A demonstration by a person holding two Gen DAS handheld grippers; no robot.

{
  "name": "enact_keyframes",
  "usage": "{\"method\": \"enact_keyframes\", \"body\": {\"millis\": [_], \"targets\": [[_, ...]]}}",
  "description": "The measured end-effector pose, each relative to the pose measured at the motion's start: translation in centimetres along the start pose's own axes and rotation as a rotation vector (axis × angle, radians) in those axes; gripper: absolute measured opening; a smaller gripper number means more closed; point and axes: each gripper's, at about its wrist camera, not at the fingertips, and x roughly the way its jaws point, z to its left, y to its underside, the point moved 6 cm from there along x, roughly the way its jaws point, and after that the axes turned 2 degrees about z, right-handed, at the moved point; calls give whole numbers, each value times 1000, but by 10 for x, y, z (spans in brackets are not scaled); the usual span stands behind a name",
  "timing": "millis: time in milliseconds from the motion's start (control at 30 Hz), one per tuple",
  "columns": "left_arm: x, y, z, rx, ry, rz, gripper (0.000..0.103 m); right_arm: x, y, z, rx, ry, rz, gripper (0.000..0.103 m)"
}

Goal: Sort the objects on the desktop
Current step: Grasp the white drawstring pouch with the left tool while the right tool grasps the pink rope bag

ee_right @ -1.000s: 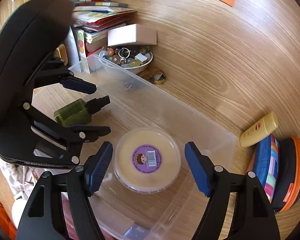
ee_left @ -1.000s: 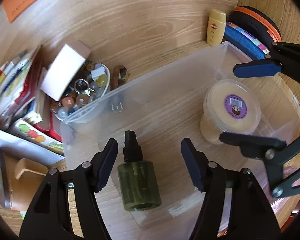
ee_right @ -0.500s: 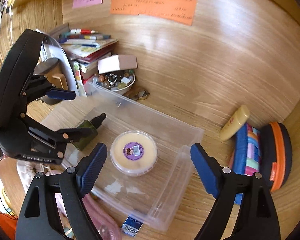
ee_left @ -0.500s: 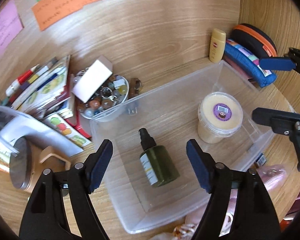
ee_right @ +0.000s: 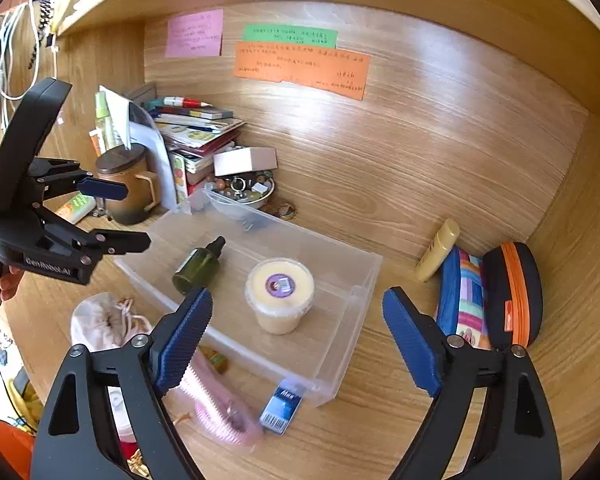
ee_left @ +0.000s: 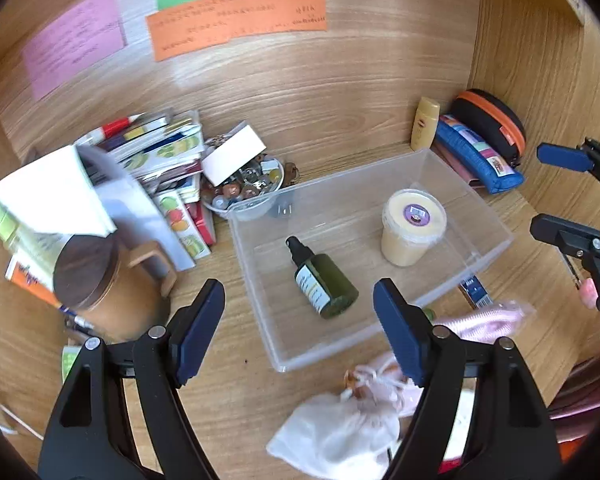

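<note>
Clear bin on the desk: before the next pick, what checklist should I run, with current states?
1. Clear bin sits flat on the desk: ok.
2. Green spray bottle lies inside the bin: ok.
3. Cream tub stands upright inside the bin: ok.
4. Left gripper empty, open: ok.
5. Right gripper empty, jaws opening: ok.
6. Yellow tube still unsorted outside the bin: not ok.

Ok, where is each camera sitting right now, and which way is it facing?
Left wrist: on the left gripper, looking down over the clear bin; its own open fingers show, with the right gripper at right.
Right wrist: on the right gripper, facing the bin and back wall; the left gripper shows at left, jaws opening, empty.
Shared: bin, green bottle, cream tub.
</note>
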Motion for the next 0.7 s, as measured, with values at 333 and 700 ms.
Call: {"method": "enact_keyframes", "body": {"millis": [333,700], "targets": [[-29,45,8,-22,-15,-30,77,-16,27,13,0,-9,-25,96],[-14,96,-3,-60,42,44,77,-1,69,22,11,-20,49,96]]}}
